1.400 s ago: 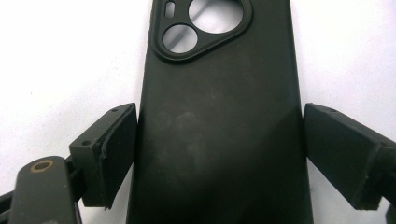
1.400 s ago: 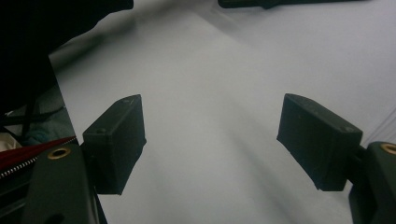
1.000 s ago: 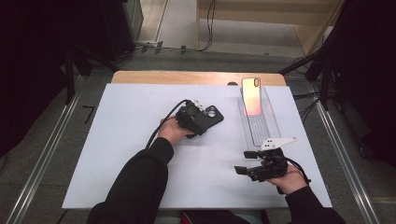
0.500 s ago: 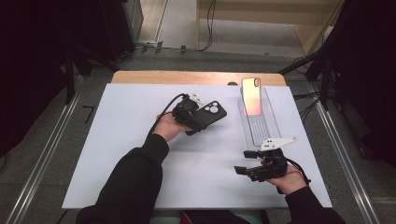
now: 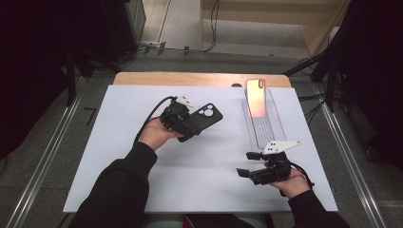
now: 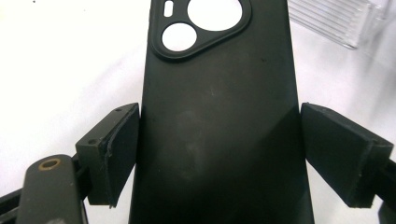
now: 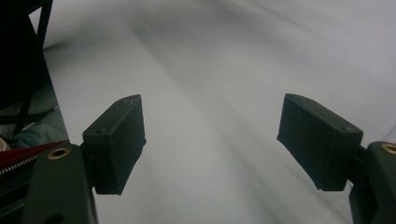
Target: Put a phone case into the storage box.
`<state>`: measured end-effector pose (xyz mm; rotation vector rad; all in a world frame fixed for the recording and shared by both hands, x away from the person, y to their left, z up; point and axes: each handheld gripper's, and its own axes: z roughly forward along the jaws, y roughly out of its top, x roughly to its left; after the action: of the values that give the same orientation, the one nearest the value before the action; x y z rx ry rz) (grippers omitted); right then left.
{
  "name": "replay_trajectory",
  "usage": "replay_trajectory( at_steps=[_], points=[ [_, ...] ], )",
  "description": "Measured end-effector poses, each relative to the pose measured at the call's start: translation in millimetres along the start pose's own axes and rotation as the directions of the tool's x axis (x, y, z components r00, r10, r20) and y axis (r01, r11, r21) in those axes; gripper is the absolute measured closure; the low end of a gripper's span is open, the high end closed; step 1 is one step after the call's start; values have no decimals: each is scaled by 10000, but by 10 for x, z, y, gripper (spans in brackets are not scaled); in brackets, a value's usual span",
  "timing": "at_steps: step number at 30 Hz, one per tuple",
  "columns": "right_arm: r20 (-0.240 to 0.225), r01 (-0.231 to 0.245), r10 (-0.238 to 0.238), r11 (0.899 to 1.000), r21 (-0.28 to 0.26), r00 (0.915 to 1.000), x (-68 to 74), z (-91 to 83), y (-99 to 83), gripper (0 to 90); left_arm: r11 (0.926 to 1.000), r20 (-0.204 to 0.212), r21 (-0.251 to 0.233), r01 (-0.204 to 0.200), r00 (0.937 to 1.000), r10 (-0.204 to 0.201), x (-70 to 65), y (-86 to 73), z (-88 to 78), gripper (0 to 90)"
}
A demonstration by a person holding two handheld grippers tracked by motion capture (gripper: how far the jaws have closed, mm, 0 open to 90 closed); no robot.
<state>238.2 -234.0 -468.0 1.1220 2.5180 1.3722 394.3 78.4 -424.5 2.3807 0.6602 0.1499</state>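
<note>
One black phone case [image 6: 217,121] is pinched across its width by the left gripper [image 5: 190,124] above the table's [image 5: 119,156] middle, pickup looks done, fitting onto the phone [image 5: 255,97] in the clear tray [image 5: 266,128] near the far-right corner remains; right gripper [image 5: 249,166] jaws spread, empty.

A phone case [image 5: 205,116] sits left of the rack [image 5: 266,124], where a phone [image 5: 256,97] leans at the far end.

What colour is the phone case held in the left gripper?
Matte black; the phone case shows best in the left gripper view.
</note>
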Motion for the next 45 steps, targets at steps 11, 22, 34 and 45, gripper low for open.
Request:
replay_trajectory(
  at_steps=[11,22,34,45],
  points=[
    [238,131,-126,9997,-185,9996,17,35,5,206,9975,201,-226,664,9976,-660,-203,-238,-242,156],
    [301,-83,90,9997,-230,9995,88,97,103,196,9900,152,-256,1388,9902,-1385,-323,-500,-292,155],
    [253,-897,901,9959,-148,9956,203,165,303,200,9701,135,-858,2269,9739,-2266,-548,-623,-285,155],
    [58,-1927,1928,9811,-162,9812,240,225,435,212,9433,-87,-1740,2827,9574,-2885,-697,-702,-337,153]
  ],
)
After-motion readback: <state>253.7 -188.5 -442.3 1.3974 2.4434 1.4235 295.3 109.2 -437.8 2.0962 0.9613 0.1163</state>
